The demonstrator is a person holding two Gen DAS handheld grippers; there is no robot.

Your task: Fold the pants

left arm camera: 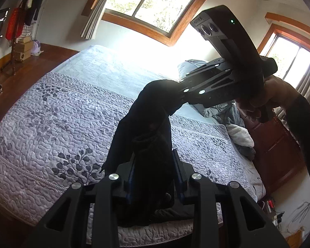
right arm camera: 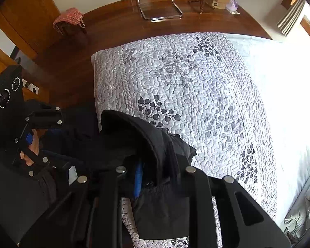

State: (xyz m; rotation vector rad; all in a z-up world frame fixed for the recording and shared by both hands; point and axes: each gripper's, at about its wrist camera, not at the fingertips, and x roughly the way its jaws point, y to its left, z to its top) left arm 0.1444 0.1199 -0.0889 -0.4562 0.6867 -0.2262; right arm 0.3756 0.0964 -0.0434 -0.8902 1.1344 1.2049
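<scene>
Above bed point(left arm camera: 51, 107), both hand-held grippers clamp pants point(left arm camera: 146, 124).

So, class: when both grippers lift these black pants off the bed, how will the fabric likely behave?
Probably floppy: the black pants sag between the left gripper and right gripper. Likely soft, since the cloth bunches at each grip. Loose ends should drape onto the quilted bedspread.
</scene>
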